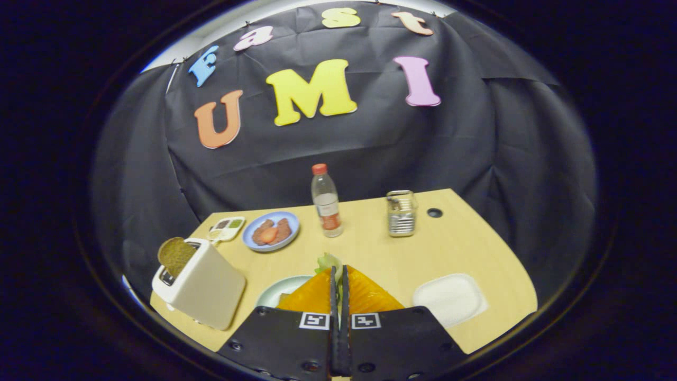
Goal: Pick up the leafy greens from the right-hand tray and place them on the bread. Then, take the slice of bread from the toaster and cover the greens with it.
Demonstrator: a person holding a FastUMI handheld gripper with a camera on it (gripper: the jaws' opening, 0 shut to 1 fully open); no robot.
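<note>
Gripper view is showing the leafy greens (328, 261) sticking out pale and ruffled at the very tips of the gripper (339, 271), whose two fingers are pressing together on the leaf with hardly a slit between them. The greens are sitting above the wooden table (370, 248), just over the far edge of a pale green plate (280, 290) that is lying directly ahead of and partly under the left finger; whether bread is lying on that plate cannot be told, since the fingers are covering most of it. To the right of the fingers, a white tray (450, 298) is resting flat on the table, bare on top. To the left of the plate, a cream toaster (201, 284) is standing with a brown slice of bread (175, 254) poking up from its slot, tilted a little. Beyond the toaster, a small divided dish (226, 228) with dark and green bits is lying just beside a blue plate (271, 230) carrying brownish pieces and something orange-red. Farther right along the back of the table, a clear bottle (326, 200) with a red cap is standing upright, and well apart from it a metal mesh holder (401, 212) is standing near a small dark hole (435, 212) in the tabletop.
</note>
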